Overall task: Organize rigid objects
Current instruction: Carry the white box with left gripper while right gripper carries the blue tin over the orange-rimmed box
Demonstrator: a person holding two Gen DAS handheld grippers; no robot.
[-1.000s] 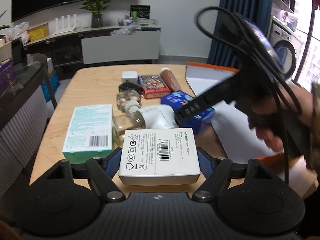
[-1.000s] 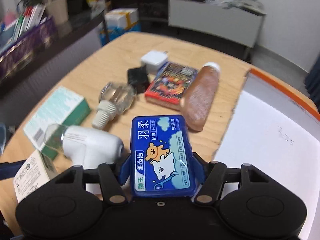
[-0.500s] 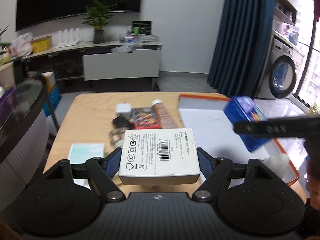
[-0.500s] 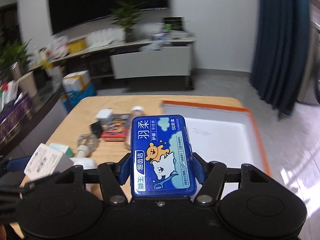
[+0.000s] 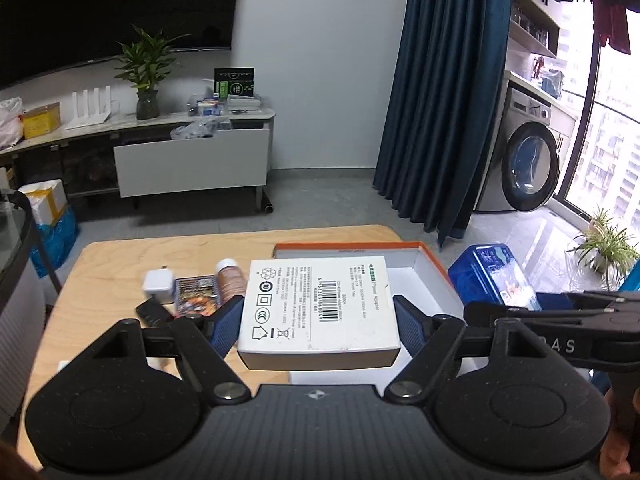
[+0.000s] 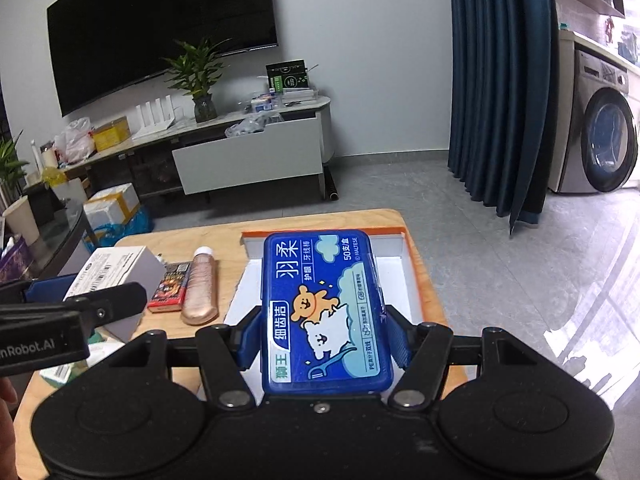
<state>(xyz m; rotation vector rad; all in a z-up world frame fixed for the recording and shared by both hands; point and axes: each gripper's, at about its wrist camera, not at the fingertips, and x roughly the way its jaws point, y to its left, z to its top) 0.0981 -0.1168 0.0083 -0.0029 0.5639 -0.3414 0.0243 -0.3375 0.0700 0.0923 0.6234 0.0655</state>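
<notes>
My left gripper [image 5: 318, 316] is shut on a white power-adapter box [image 5: 320, 304] and holds it in the air over the near edge of the wooden table. My right gripper [image 6: 320, 336] is shut on a blue dental-floss case [image 6: 322, 308], lifted above the orange-rimmed white tray [image 6: 404, 256]. In the left wrist view the blue case [image 5: 496, 276] hangs to the right of the tray [image 5: 432, 268]. In the right wrist view the white box [image 6: 116, 268] shows at the left, clamped by the other gripper.
On the table left of the tray lie a brown tube [image 6: 200, 288], a red card pack [image 6: 170, 286], a white charger [image 5: 158, 282] and a black item [image 5: 152, 312]. A green-white box [image 6: 68, 370] peeks out at the near left. A TV cabinet [image 5: 188, 160] stands beyond.
Both grippers have risen and drawn back from the table, each keeping its box. The right gripper swung from over the clutter to above the tray. The table items now look smaller and farther.
</notes>
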